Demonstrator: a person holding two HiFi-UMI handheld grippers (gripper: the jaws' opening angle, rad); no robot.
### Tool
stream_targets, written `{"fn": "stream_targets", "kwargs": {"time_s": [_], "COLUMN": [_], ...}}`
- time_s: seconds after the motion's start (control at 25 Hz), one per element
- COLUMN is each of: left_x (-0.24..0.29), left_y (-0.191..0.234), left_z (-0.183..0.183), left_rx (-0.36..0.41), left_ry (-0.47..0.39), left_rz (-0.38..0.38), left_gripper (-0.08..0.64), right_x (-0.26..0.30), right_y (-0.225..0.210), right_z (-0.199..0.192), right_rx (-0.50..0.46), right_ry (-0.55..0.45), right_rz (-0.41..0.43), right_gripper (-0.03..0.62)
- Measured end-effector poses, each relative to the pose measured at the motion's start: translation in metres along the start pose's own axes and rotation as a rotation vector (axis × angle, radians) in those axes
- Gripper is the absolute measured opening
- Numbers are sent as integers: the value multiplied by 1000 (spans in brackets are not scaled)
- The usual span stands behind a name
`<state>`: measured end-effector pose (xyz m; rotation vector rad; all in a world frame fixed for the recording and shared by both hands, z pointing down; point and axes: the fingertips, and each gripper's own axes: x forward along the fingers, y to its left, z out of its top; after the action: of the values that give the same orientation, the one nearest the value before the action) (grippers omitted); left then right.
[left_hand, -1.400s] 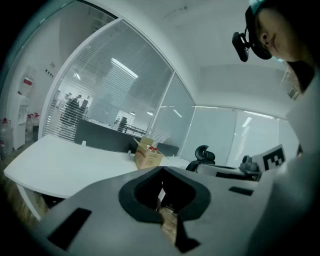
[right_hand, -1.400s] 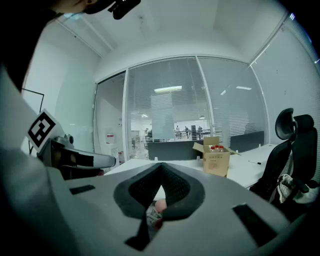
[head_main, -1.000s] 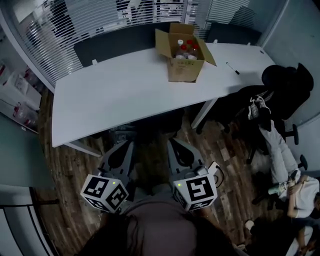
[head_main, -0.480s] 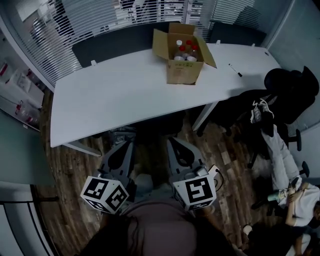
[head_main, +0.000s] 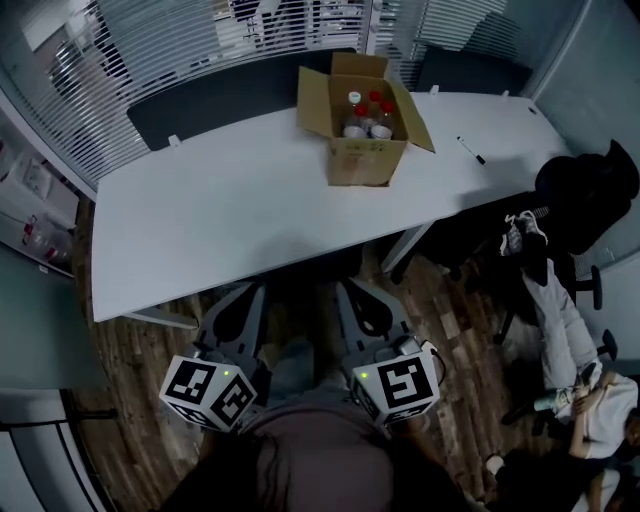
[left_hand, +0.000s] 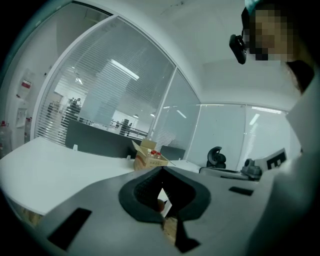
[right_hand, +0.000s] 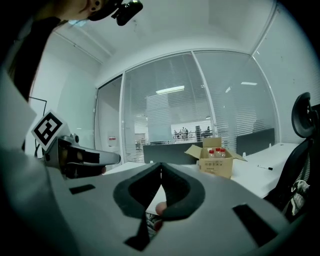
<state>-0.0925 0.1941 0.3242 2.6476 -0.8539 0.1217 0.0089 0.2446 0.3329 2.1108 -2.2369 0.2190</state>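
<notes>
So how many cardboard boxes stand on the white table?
1. The open cardboard box stands on the far half of the white table, toward its right end, with bottles inside. No other box shows on the table.

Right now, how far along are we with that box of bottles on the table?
Done: nothing shows yet; the cardboard box stands open on the white table with its bottles inside. In hand: nothing; the left gripper and right gripper have jaws together, empty, short of the table. Left: seemingly all handling of the box.
</notes>
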Motion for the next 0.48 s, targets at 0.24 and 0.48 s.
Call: {"fn": "stream_targets", "kwargs": {"time_s": [0.24,0.48], "left_x": [48,84], "left_y": [30,57], "left_z": [25,46], "left_rx": [11,15], "left_ry": [-6,1], "left_rz": [-30,-78], "left_gripper": [8,8], "right_x": [48,93], "right_y": [-21,-35], "right_z": [15,29], "right_rx": [12,8], "right_ry": [-27,-30], "right_rz": [-17,-49], "right_gripper": [21,23]}}
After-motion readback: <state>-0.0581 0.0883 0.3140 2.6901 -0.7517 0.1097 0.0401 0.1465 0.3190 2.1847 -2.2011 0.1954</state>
